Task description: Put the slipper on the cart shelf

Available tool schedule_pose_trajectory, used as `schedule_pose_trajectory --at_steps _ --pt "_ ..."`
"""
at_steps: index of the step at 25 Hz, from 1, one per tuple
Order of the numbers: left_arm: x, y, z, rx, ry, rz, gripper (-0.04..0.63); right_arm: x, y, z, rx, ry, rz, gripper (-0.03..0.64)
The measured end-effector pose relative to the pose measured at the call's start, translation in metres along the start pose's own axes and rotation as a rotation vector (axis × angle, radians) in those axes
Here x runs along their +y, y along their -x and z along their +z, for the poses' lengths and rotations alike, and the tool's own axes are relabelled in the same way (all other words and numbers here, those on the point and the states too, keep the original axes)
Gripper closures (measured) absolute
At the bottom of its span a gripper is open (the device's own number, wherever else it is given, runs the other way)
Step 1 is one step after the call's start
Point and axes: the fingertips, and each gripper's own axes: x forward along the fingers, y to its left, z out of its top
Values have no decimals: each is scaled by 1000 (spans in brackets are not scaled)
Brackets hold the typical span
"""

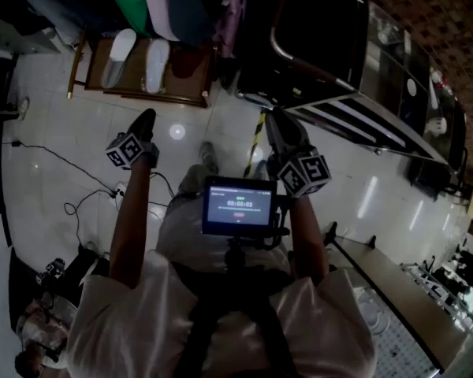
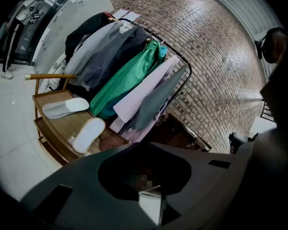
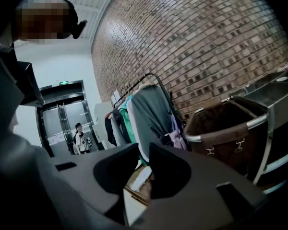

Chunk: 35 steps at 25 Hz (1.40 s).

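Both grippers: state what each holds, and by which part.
Nothing. The left gripper is shut and empty; the right gripper stands slightly open, with nothing between its fingers.

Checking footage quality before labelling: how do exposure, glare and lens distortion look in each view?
Head view: dim and underexposed, one glare spot on the floor tiles, the monitor screen glowing. Left gripper view: fisheye bends the brick wall, corners vignetted black, slippers sharp. Right gripper view: same bending, black corners.

No text on the screen [image 1: 238, 205] is legible.
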Motion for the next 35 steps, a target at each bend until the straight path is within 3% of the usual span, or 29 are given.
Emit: schedule_pose_trajectory --at_steps 10,24,30,35 --pt "71 -29 5 49 43 60 558 15 -33 0 41 48 -11 535" --pt "134 -66 8 138 44 122 548 43 -86 -17 115 74 32 534" --pt "169 -83 8 202 -7 172 531 43 -102 -33 169 94 44 535" --pt "206 -98 0 272 -67 253 522 48 -120 -28 211 48 34 535"
